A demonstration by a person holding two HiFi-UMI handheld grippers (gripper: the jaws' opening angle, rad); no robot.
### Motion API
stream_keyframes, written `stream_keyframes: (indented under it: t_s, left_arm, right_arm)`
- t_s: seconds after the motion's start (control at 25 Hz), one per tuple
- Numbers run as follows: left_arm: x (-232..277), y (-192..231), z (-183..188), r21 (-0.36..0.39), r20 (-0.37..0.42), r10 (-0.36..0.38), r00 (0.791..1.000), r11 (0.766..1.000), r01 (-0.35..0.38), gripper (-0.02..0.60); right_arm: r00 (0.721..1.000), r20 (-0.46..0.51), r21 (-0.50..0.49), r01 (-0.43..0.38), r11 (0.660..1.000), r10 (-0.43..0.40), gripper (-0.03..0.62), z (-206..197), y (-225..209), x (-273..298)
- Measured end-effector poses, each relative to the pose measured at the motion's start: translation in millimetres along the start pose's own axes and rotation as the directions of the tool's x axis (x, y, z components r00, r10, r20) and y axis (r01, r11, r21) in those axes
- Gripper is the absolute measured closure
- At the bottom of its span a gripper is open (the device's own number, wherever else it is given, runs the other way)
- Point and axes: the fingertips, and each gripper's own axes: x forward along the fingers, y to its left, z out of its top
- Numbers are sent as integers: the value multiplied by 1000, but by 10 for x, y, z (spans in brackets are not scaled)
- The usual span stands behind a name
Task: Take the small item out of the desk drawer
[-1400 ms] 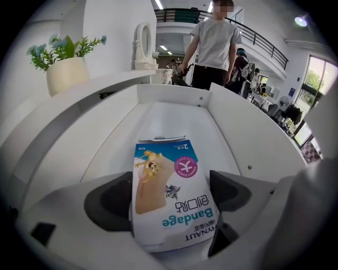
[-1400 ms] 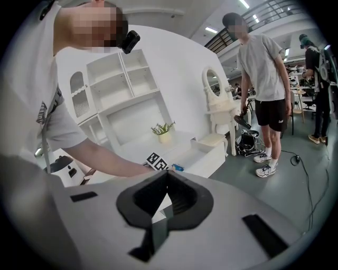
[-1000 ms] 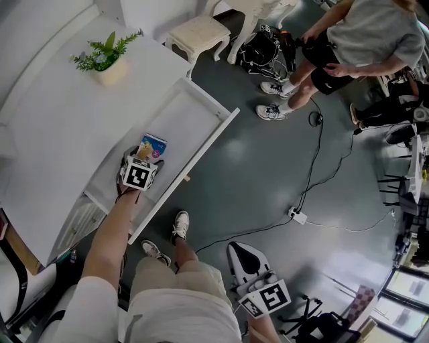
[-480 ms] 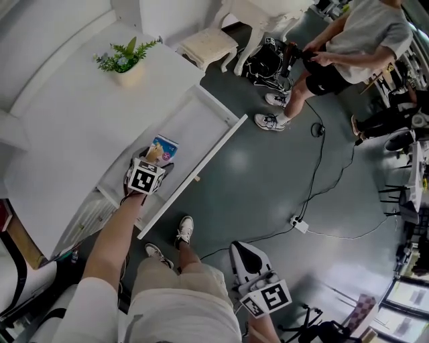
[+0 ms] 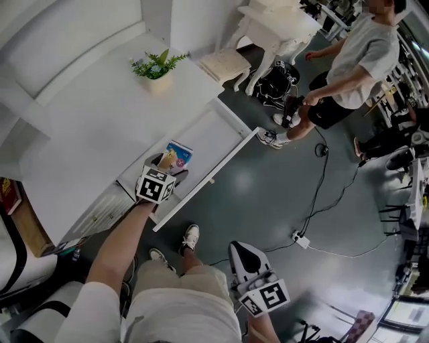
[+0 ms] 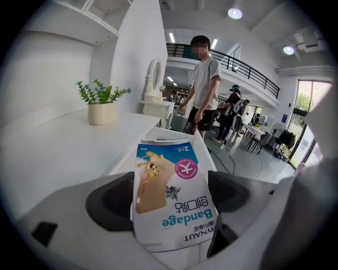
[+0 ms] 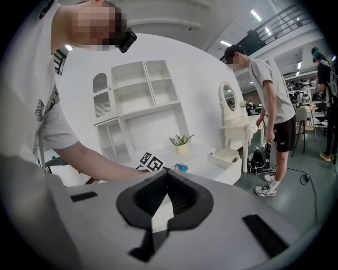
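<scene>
A small bandage box [image 6: 169, 179], blue and white with a pink round mark, stands upright between the jaws of my left gripper [image 6: 171, 203], which is shut on it. In the head view the left gripper [image 5: 170, 165] holds the box [image 5: 179, 155] over the near end of the open white drawer [image 5: 209, 128]. My right gripper [image 5: 244, 260] hangs low by the person's right side, well away from the desk. Its jaws [image 7: 165, 184] are shut with nothing between them. The box [image 7: 181, 167] also shows small and far in the right gripper view.
The white desk top [image 5: 87, 127] carries a potted plant [image 5: 156, 67] at its far end. The drawer's front panel [image 5: 213, 175] juts over the grey floor. A person [image 5: 355, 60] stands near a white dressing table [image 5: 278, 20]; cables and a power strip [image 5: 299, 237] lie on the floor.
The head camera has swung, so the desk and drawer sit further right in view. My left gripper stays shut on the box over the drawer. The bystander has stepped away.
</scene>
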Motion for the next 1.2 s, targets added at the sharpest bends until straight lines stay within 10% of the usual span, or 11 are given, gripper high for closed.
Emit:
stream_keyframes:
  t_s: [0.64,1.2]
  left_arm:
    - [-1421,58,330,-110,256,68,964,993,-41,138]
    - [-2879,166,870,-116,517,148,843,988,-103,138]
  right_arm:
    - [992,68,-118,-99,988,107,585,288,871,-96]
    - [978,148,-212,-114,971,147,585,707,1197,-93]
